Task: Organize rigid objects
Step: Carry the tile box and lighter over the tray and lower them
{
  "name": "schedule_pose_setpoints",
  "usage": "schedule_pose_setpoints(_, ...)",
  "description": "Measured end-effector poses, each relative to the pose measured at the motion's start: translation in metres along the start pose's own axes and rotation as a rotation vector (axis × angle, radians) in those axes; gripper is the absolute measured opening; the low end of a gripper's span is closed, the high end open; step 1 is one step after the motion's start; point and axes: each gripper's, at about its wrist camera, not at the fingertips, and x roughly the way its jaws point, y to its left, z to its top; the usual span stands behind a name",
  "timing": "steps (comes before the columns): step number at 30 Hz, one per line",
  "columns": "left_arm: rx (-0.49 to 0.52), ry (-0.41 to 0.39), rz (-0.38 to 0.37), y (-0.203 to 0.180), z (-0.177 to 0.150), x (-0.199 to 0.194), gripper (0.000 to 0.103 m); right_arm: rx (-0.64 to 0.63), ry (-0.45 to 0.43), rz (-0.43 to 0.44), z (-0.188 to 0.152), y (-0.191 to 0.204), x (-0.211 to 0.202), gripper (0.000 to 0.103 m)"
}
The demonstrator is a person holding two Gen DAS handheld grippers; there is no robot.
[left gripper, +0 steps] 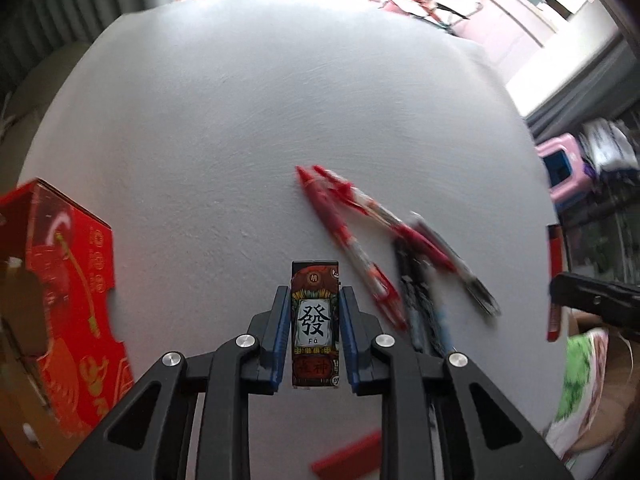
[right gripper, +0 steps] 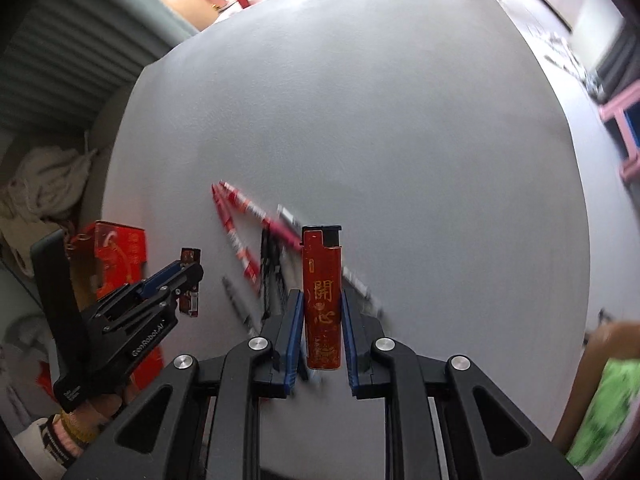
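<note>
While both grippers hang above the grey table (left gripper: 260, 140), each pinches one lighter upright betw. its blue pads. Left gripper (left gripper: 315, 320): jaws pressed onto the printed lighter (left gripper: 315, 322), label w/ large black character facing the camera; held by its long sides, so it stands straight and shouldn't twist. Right gripper (right gripper: 321, 316): jaws closed on the red lighter (right gripper: 322, 300), black cap up, gold script on its face; same side-on grip.

Both lighters are off the table surface, carried, not resting. Loose pens (left gripper: 348, 240) lie in a fanned heap on the table just beyond the left gripper's tips and to its right: red-bodied ones on top, darker ones under them, overlapping; blur hides exact count. Red carton (left gripper: 68, 292), flap open, sits at the table's left edge, near the left gripper.

Judgement: matched upright grips suit pairing like w/ like, prob. setting the two lighters down side by side or into the carton; pens remain unsorted. Risk: smooth lighter bodies could slip if the pinch eases; low passes may nudge the pen heap.
</note>
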Motion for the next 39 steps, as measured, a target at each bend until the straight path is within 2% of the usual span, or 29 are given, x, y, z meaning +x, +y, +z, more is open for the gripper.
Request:
schedule_pose_setpoints(4, 0.065, 0.0, -0.033, -0.011, -0.006, -0.026, 0.026, 0.055, 0.011, 0.013, -0.029, 0.006, 0.006, 0.02)
schedule_pose_setpoints(11, 0.182, -0.029, -0.061, -0.029, -0.028, -0.067, 0.026, 0.085, 0.015, -0.007, -0.057, 0.011, -0.012, 0.02)
schedule_pose_setpoints(16, 0.194, -0.079, -0.073, -0.012, -0.037, -0.096, 0.026, 0.07, 0.01, -0.006, -0.066, 0.037, -0.013, 0.02)
schedule_pose_setpoints(23, 0.075, -0.157, -0.036, 0.041, -0.037, -0.121, 0.026, -0.046, 0.004, 0.008, -0.062, 0.092, -0.016, 0.02)
schedule_pose_setpoints(27, -0.016, -0.182, 0.02, 0.084, -0.044, -0.132, 0.026, -0.139, 0.008, 0.025, -0.057, 0.135, -0.012, 0.02)
schedule_pose_setpoints(39, -0.28, -0.167, 0.176, 0.195, -0.086, -0.139, 0.026, -0.47, 0.098, 0.124, -0.061, 0.285, 0.032, 0.02)
